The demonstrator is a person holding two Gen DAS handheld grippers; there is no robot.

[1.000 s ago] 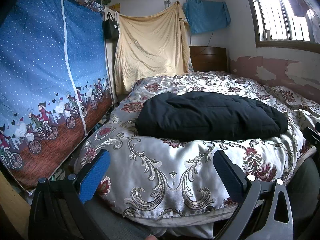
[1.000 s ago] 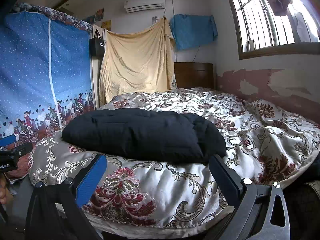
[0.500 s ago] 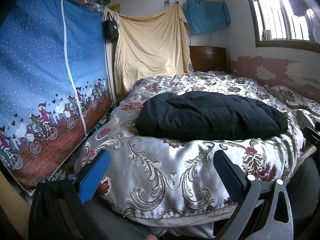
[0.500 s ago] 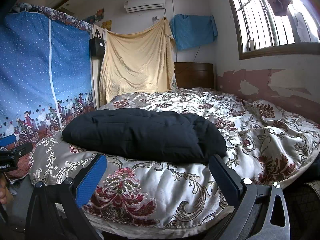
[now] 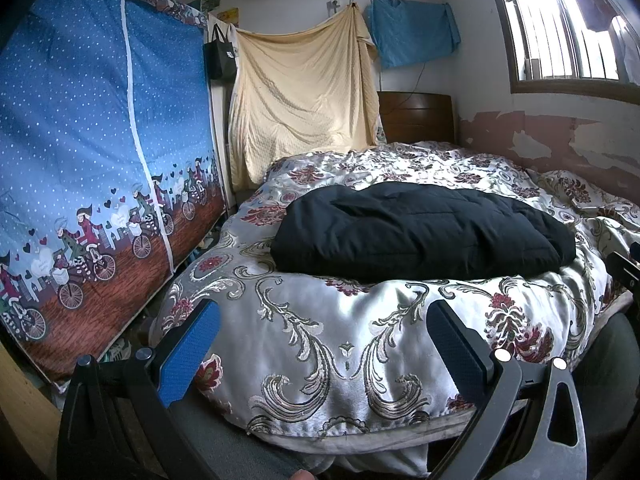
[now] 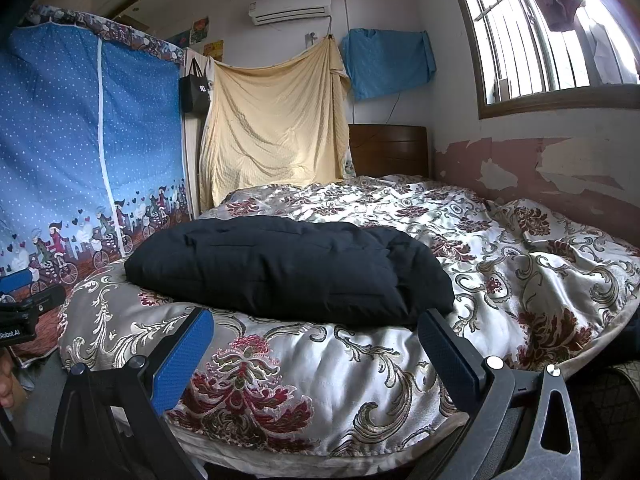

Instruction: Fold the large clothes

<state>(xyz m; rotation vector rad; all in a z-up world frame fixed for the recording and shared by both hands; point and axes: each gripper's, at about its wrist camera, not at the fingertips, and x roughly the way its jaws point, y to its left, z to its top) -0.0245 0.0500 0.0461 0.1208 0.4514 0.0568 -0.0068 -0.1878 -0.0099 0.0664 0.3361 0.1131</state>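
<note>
A black padded garment lies folded into a thick bundle on the flowered satin quilt, near the bed's foot. My left gripper is open, held back from the bed's foot edge, and nothing is between its blue pads. My right gripper is open too, low in front of the quilt and just short of the bundle's near edge. Part of the left gripper shows at the left edge of the right wrist view.
A blue fabric wardrobe with cyclist prints stands close on the left. A cream sheet and a blue cloth hang on the back wall by the wooden headboard. A barred window and a peeling wall run along the right.
</note>
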